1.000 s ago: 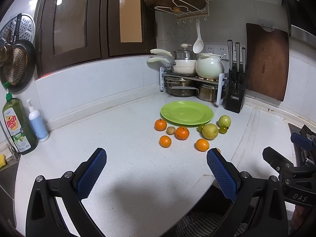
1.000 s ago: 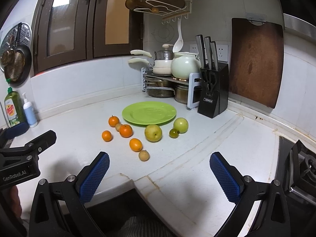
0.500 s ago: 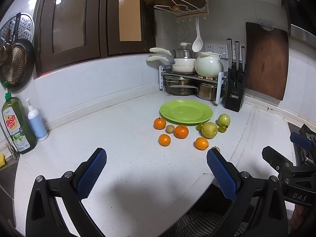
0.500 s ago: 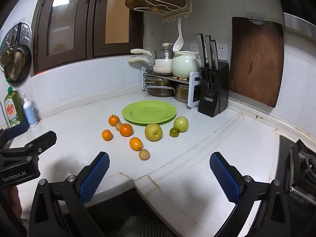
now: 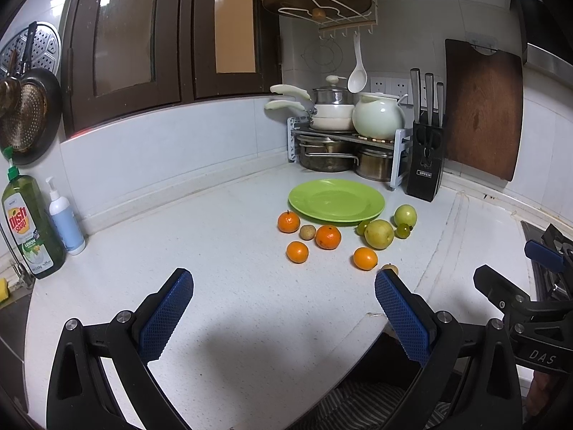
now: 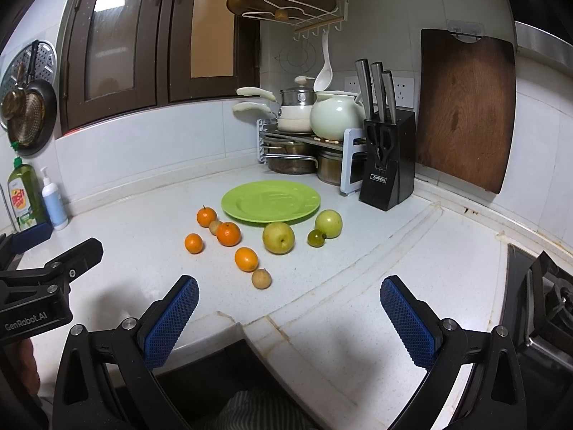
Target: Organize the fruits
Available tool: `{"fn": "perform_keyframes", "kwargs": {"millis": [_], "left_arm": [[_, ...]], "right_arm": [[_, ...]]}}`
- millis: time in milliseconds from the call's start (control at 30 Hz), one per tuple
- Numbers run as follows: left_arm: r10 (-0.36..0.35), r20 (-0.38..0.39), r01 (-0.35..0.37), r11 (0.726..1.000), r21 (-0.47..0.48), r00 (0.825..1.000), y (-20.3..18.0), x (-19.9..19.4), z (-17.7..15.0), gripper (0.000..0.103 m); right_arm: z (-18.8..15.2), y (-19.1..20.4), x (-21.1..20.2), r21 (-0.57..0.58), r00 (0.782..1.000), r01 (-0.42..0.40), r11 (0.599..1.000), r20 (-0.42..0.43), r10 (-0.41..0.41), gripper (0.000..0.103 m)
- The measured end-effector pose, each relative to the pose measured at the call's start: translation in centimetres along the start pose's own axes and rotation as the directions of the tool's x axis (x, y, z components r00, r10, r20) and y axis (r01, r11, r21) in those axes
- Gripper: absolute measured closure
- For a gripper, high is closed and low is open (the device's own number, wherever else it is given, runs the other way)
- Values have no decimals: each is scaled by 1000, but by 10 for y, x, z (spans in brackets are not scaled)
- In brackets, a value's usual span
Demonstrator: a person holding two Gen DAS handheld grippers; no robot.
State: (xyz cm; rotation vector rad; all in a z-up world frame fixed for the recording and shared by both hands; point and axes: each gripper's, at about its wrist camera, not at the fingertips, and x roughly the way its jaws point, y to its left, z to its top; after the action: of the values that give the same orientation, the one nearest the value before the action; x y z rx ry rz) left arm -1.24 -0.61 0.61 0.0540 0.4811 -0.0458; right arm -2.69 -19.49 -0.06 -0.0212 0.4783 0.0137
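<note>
Plainly nothing is gathered yet: every fruit lies loose on the speckled white surface [image 6: 358, 286], in a scatter just in front of the green plate [image 6: 270, 201], which stands bare. I judge the plate is meant as the collecting place, since it is the only open dish among them.

Going from the left of the right wrist view, the left gripper [image 5: 283, 308] hangs low over the near edge with its jaws spread wide and nothing between them, its blue pads [image 5: 166, 317] cross-hatched for friction. Next come four small oranges [image 6: 193, 243], smooth, glossy and round; one carries a stub of stem. A dull tan little fruit [image 6: 215, 227] sits between two of them, touching or nearly so. Another tan fruit [image 6: 261, 278] lies nearest the grippers, with a matt, rough-looking skin. Further right is a yellow-green pear-like fruit [image 6: 278, 238], broad and dimpled at the stem, then a small dark green fruit [image 6: 316, 238] just beside a pale green apple [image 6: 328, 223].

Last, the right gripper [image 6: 288, 308] also has its jaws spread and empty, pointed toward the scatter. Round, slick skins may roll when nudged.
</note>
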Motion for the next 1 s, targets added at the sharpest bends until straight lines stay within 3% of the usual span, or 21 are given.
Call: {"fn": "perform_keyframes", "kwargs": {"millis": [567, 867, 1000], "left_arm": [[-12, -41, 13, 1000, 4, 999, 4, 19, -2, 0], [-33, -31, 35, 997, 73, 999, 6, 54, 11, 0], [-47, -64, 54, 994, 98, 997, 6, 80, 16, 0]], "right_arm": [[-4, 1, 14, -4, 999, -14, 1000, -36, 14, 1], [4, 12, 45, -39, 998, -28, 999, -62, 26, 1], [9, 17, 66, -45, 995, -44, 998, -86, 40, 1]]}}
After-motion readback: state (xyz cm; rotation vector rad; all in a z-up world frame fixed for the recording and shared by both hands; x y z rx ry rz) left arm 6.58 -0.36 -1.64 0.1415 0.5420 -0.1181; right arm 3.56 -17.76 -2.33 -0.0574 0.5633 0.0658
